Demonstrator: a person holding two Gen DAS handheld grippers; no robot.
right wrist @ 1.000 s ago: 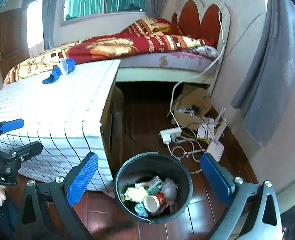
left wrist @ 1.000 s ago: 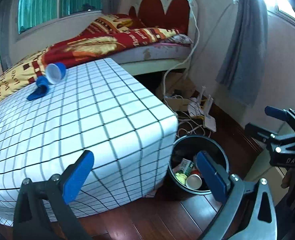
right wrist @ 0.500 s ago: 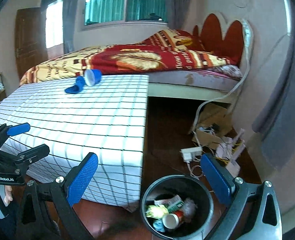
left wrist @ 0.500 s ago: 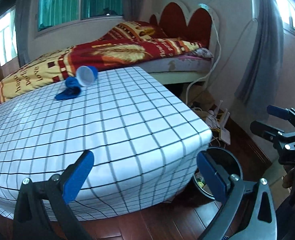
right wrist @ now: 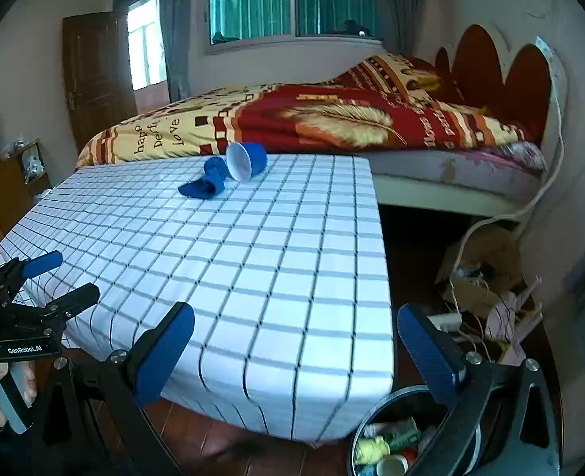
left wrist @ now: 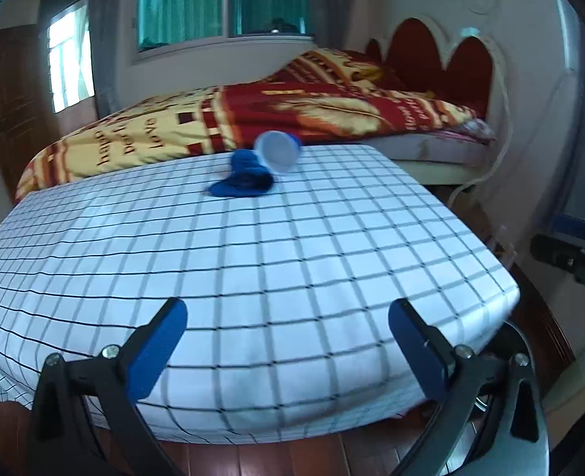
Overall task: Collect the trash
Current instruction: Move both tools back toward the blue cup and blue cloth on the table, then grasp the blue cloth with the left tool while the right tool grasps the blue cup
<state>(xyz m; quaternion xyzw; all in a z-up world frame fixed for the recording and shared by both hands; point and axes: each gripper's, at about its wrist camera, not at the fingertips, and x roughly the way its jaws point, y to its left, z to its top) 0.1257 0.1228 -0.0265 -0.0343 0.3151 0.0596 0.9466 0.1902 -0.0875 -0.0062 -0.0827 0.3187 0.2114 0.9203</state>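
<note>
While both grippers, left gripper (left wrist: 286, 343) and right gripper (right wrist: 294, 347), are holding their fingers spread and empty, the cup (right wrist: 247, 164) is lying tipped beside a blue rag (right wrist: 205, 184), maybe touching, far across the desk (right wrist: 253, 277). A clumsy poke could be rolling it off.

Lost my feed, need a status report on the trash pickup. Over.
Left gripper and right gripper open, empty. Blue cup on its side beside blue cloth, far end of checked table. Nothing between.
</note>
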